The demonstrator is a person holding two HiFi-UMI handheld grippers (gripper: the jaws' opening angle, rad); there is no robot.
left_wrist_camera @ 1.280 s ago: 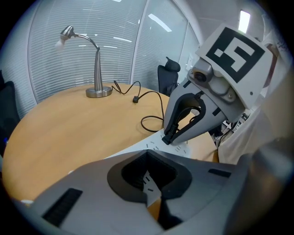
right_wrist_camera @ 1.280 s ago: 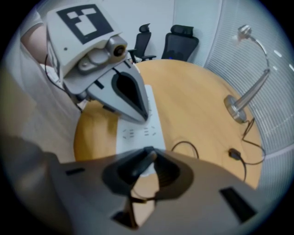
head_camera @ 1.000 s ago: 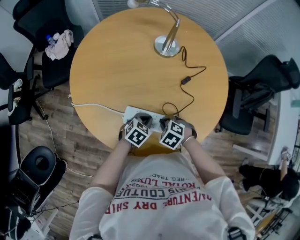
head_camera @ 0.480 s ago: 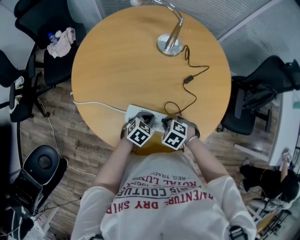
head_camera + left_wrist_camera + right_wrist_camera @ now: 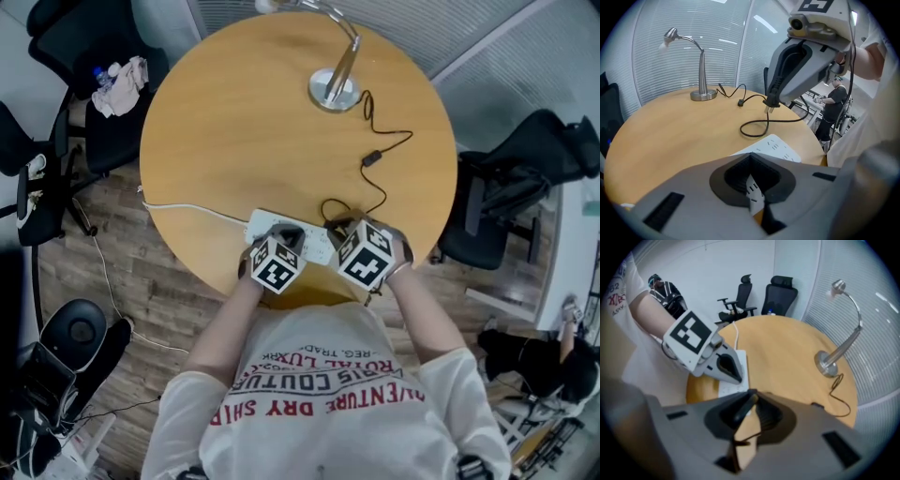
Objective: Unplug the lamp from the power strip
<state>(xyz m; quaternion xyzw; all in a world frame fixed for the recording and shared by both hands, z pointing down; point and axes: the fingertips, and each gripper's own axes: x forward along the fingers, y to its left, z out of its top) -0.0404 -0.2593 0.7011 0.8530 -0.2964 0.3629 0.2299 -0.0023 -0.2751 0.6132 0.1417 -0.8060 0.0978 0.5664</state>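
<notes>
A silver desk lamp (image 5: pixel 335 89) stands at the far side of the round wooden table (image 5: pixel 234 131). Its black cord with an inline switch (image 5: pixel 371 160) runs to the near edge. The white power strip (image 5: pixel 319 248) lies there. My left gripper (image 5: pixel 284 234) is shut, its tips pressed down on the strip (image 5: pixel 780 147). My right gripper (image 5: pixel 352 228) hangs above the strip's right end, shut on the lamp's black plug (image 5: pixel 769 104). The plug's prongs are clear of the strip, and the cord (image 5: pixel 754 129) droops in a loop from it. In the right gripper view the plug (image 5: pixel 743 411) sits dark between the jaws.
The strip's white cable (image 5: pixel 187 210) runs left off the table edge. Black office chairs stand at the right (image 5: pixel 525 178) and upper left (image 5: pixel 103 103). A black round thing (image 5: pixel 80 328) is on the wooden floor at the left.
My right gripper has risen and shifted right with the plug, which has come out of the strip. The cord loop has lifted with it. My left gripper has stayed on the strip.
</notes>
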